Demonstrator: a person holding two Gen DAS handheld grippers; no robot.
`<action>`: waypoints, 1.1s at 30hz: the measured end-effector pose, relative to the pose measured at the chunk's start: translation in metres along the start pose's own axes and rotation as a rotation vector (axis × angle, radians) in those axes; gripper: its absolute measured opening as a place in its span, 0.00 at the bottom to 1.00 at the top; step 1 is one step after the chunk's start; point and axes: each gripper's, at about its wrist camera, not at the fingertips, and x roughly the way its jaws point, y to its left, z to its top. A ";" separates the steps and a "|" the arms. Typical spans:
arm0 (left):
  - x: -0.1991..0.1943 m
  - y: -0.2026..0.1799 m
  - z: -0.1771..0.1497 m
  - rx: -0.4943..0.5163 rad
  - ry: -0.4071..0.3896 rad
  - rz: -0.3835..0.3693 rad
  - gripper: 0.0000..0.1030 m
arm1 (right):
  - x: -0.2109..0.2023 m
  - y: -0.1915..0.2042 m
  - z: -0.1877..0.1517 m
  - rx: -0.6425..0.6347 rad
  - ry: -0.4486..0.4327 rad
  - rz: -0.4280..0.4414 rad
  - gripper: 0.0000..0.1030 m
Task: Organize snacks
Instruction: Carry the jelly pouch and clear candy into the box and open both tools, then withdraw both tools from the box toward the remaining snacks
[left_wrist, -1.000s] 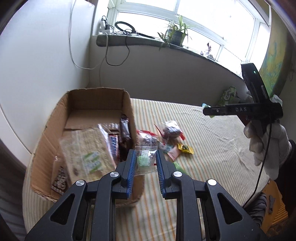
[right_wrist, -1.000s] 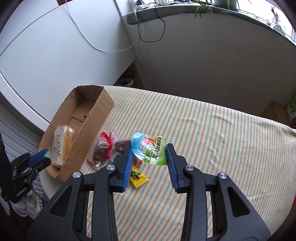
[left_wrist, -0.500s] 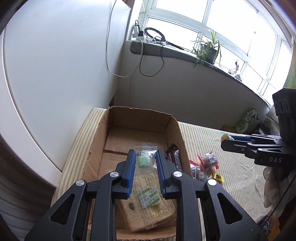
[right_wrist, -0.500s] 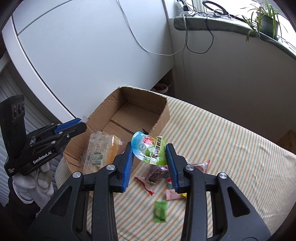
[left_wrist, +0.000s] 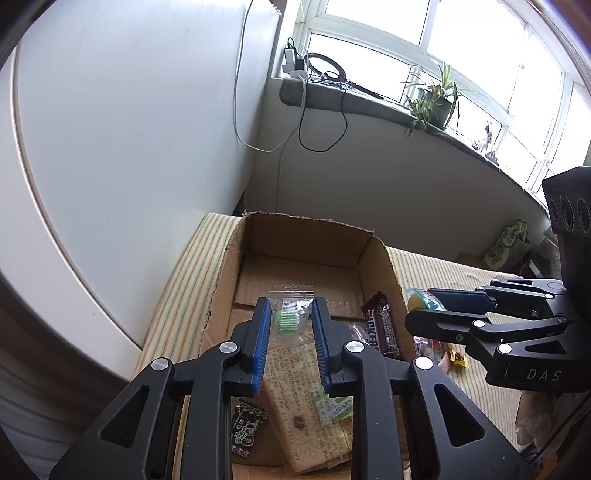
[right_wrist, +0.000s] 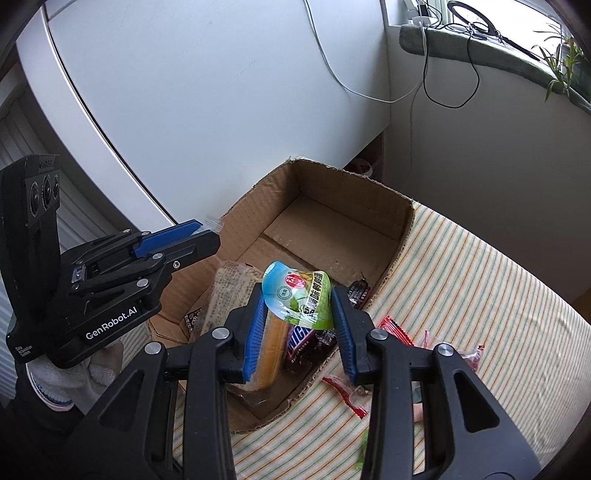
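Note:
My left gripper (left_wrist: 289, 314) is shut on a clear packet with a green candy (left_wrist: 288, 318) and holds it above the open cardboard box (left_wrist: 306, 236). My right gripper (right_wrist: 298, 300) is shut on a green and blue snack pouch (right_wrist: 298, 298) and holds it over the box's (right_wrist: 332, 206) right side. In the box lie a flat cracker pack (left_wrist: 295, 398), a Snickers bar (left_wrist: 380, 328) and a small dark packet (left_wrist: 245, 428). The left gripper also shows in the right wrist view (right_wrist: 199, 236), the right gripper in the left wrist view (left_wrist: 424, 306).
The box stands on a striped tablecloth (right_wrist: 480, 295). Several loose snacks lie right of the box: red wrappers (right_wrist: 395, 328), a yellow packet (left_wrist: 458, 356). A white wall panel is at the left, a windowsill with cables and a plant (left_wrist: 432, 99) behind.
Both grippers have moved left over the box with their snacks still held. The right gripper came from over the loose snacks to above the box's right wall.

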 end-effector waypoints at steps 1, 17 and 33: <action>0.000 0.000 0.000 0.000 -0.001 0.002 0.21 | 0.001 0.002 0.000 -0.006 0.000 0.000 0.37; -0.010 -0.001 0.002 -0.007 -0.018 0.037 0.56 | -0.022 -0.010 -0.007 0.007 -0.029 -0.056 0.54; -0.040 -0.043 -0.021 0.047 -0.030 0.048 0.65 | -0.066 -0.045 -0.043 0.071 -0.066 -0.096 0.55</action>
